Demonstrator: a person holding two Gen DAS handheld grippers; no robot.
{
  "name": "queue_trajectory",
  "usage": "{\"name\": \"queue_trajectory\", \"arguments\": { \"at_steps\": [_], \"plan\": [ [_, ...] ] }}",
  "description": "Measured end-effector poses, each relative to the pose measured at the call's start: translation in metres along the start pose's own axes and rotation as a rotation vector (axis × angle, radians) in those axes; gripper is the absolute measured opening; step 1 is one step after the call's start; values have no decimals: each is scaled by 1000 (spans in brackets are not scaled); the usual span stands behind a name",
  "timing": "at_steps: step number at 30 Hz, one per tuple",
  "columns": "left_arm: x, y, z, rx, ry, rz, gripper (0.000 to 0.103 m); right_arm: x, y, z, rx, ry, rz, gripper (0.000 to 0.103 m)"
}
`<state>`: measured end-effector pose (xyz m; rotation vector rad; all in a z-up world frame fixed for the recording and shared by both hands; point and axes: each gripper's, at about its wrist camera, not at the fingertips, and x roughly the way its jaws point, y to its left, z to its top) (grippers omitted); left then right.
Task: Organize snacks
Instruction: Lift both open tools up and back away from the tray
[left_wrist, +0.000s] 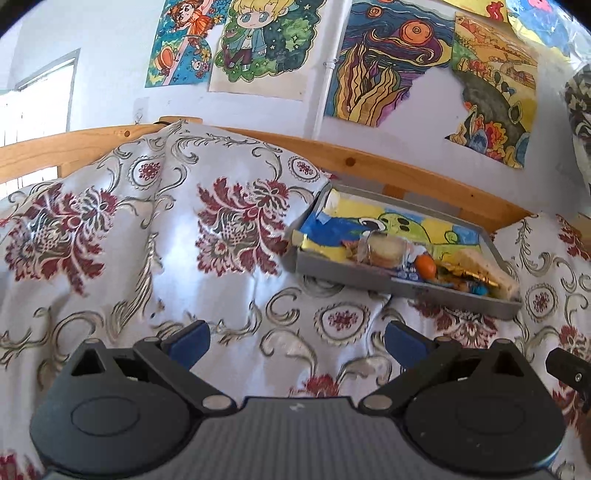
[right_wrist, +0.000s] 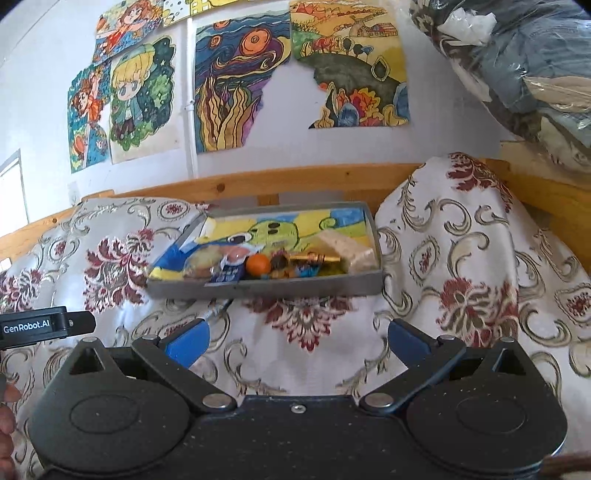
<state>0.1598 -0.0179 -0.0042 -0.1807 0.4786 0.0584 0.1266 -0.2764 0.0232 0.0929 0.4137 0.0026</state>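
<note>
Both my hand-held grippers hang wide open w/ nothing held: left hand-held gripper (left_wrist: 297, 341), right hand-held gripper (right_wrist: 298, 341). Grey tray (right_wrist: 266, 288) sits ahead of the right one, ahead and to the right of the left, snacks (right_wrist: 258, 264) bunched along its near wall. Looks like a pause btwn picks; next move probably needs a reach fwd into the tray. Surface: floral cloth (left_wrist: 166, 240), wooden rail (right_wrist: 295, 177), drawings (right_wrist: 229, 88) on wall beyond.

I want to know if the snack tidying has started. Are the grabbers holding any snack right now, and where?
No, nothing is held. The left gripper and right gripper are both open and empty above the cloth. The snacks sit in the grey tray.
</note>
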Motion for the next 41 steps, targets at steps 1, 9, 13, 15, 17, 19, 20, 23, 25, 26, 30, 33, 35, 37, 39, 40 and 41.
{"name": "queue_trajectory", "arguments": {
  "at_steps": [1, 9, 13, 15, 17, 19, 20, 23, 25, 26, 30, 33, 35, 37, 39, 40, 41],
  "plan": [
    [-2, 1, -2, 3, 2, -1, 102, -2, 1, -2, -2, 3, -2, 102],
    [-19, 4, -17, 29, 7, -5, 102, -16, 8, -13, -18, 27, -3, 102],
    [-22, 3, -18, 35, 6, -9, 102, -19, 9, -15, -25, 31, -2, 102],
    [-23, 3, -18, 39, 7, -10, 102, -18, 10, -16, -29, 35, -2, 102],
    [-23, 2, -18, 42, 7, -11, 102, -18, 10, -17, -33, 37, 0, 102],
    [-23, 1, -19, 48, 8, -8, 102, -17, 11, -17, -37, 41, 1, 102],
    [-23, 1, -19, 51, 10, -7, 102, -16, 11, -18, -38, 44, 0, 102],
    [-22, 0, -19, 56, 15, 7, 102, -13, 11, -19, -40, 59, 0, 102],
    [-22, -2, -18, 60, 25, 27, 102, -12, 12, -19, -42, 64, 0, 102],
    [-22, -2, -18, 64, 25, 31, 102, -12, 12, -20, -44, 66, 0, 102],
    [-20, -3, -16, 71, 42, 52, 102, -11, 13, -20, -52, 74, 0, 102],
    [-21, 0, -16, 58, 38, 33, 102, -10, 14, -21, -58, 80, 2, 102],
    [-21, 0, -16, 64, 35, 35, 102, -9, 14, -21, -61, 84, 3, 102],
    [-21, -1, -17, 75, 30, 39, 102, -8, 14, -21, -62, 89, 3, 102],
    [-22, -1, -18, 83, 28, 41, 102, -8, 14, -21, -63, 92, 3, 102],
    [-22, -1, -18, 85, 30, 40, 102, -7, 14, -22, -63, 94, 3, 102],
    [-21, -1, -18, 87, 33, 38, 102, -7, 14, -22, -63, 95, 3, 102]
  ]
}}
